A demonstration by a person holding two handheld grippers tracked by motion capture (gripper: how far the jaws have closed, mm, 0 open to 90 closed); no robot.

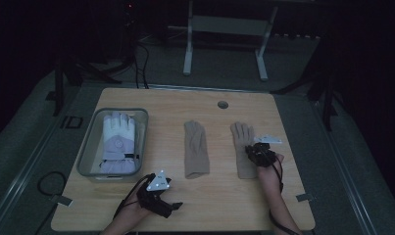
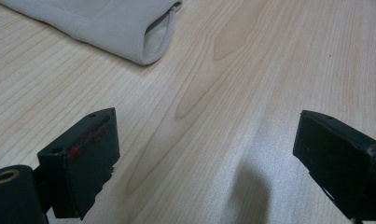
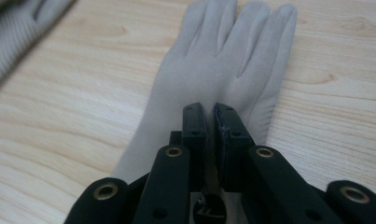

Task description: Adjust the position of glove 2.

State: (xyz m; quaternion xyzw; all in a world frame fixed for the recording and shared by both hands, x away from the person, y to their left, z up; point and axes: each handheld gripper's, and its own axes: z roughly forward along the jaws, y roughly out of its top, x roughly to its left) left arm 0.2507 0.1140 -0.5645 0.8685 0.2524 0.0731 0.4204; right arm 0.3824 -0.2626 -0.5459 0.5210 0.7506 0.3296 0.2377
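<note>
The left tongs [image 1: 173, 205] sit nearest, at the front edge of the tabletop [image 1: 219, 196], with their jaws spread wide and nothing between them; in the left gripper view only bare wood grain lies between and under the two black jaws. Just beyond them, ahead and a little toward the person's right, the cuff end of a beige glove [image 1: 195, 148] lies flat, its opening turned toward the jaws in the left gripper view [image 2: 129, 28], clearly apart from them.

The right tongs [image 1: 256, 152] are farther in, on the right half of the tabletop, over the second beige glove [image 1: 243, 147]. In the right gripper view the jaws stand nearly together, with just a thin slit between them, right on the glove's palm [image 3: 209, 70]. A pinch of the fabric seems to sit in the slit, though the jaw tips hide the contact itself. The glove's fingers spread out ahead of the tongs, pointing away from the person, and its cuff runs back under them.

Past the left tongs and off to their left stands a clear bin [image 1: 87, 152] holding a white padded glove [image 1: 119, 142], which carries a round emblem and a small dark tab, too small to read. No writing is legible anywhere.
</note>
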